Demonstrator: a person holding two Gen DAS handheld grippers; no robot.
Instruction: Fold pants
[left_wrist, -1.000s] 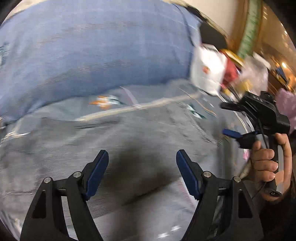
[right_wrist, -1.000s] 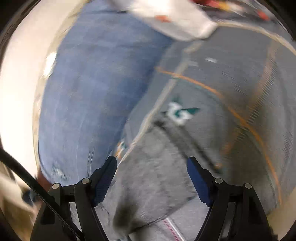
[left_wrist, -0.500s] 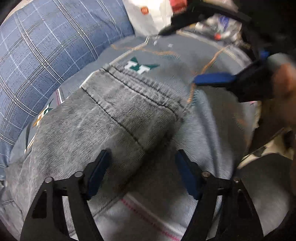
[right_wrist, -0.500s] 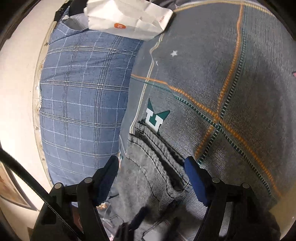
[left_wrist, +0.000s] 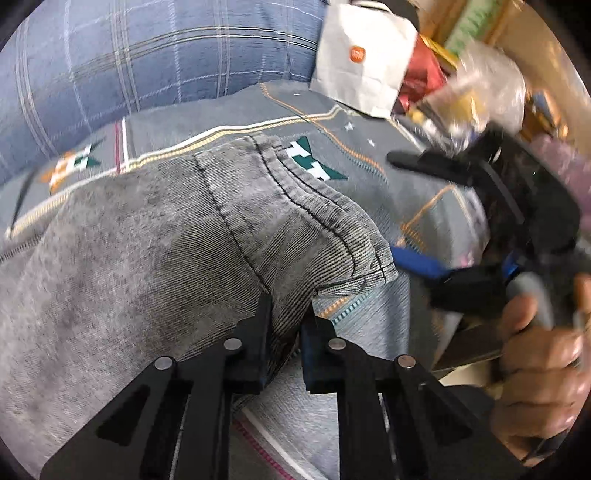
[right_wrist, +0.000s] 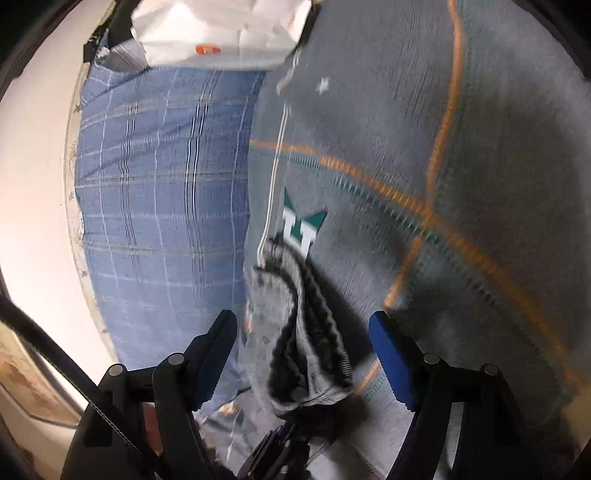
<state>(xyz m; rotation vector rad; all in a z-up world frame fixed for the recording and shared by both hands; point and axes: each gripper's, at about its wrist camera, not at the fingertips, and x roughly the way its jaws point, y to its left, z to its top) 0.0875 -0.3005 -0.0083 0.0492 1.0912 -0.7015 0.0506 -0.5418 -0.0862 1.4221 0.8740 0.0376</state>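
Note:
Grey corduroy pants (left_wrist: 177, 251) lie on a grey patterned bedspread (left_wrist: 369, 158). My left gripper (left_wrist: 288, 310) is shut on the pants' edge near the stitched hem (left_wrist: 332, 221), bunching the cloth between its fingers. My right gripper (left_wrist: 424, 206) shows at the right of the left wrist view, held in a hand, open. In the right wrist view my right gripper (right_wrist: 303, 332) is open with the lifted hem of the pants (right_wrist: 295, 332) between its fingers, not clamped. The left gripper's tip (right_wrist: 280, 454) shows below it.
A blue plaid pillow (left_wrist: 147, 55) lies at the head of the bed, also in the right wrist view (right_wrist: 162, 206). A white paper bag (left_wrist: 362, 62) and cluttered items (left_wrist: 480, 85) sit beyond the bedspread. A pale wall (right_wrist: 37, 184) borders the pillow.
My left gripper has closed on the pants' edge and lifted it. My right gripper has moved in around the raised hem and stays open.

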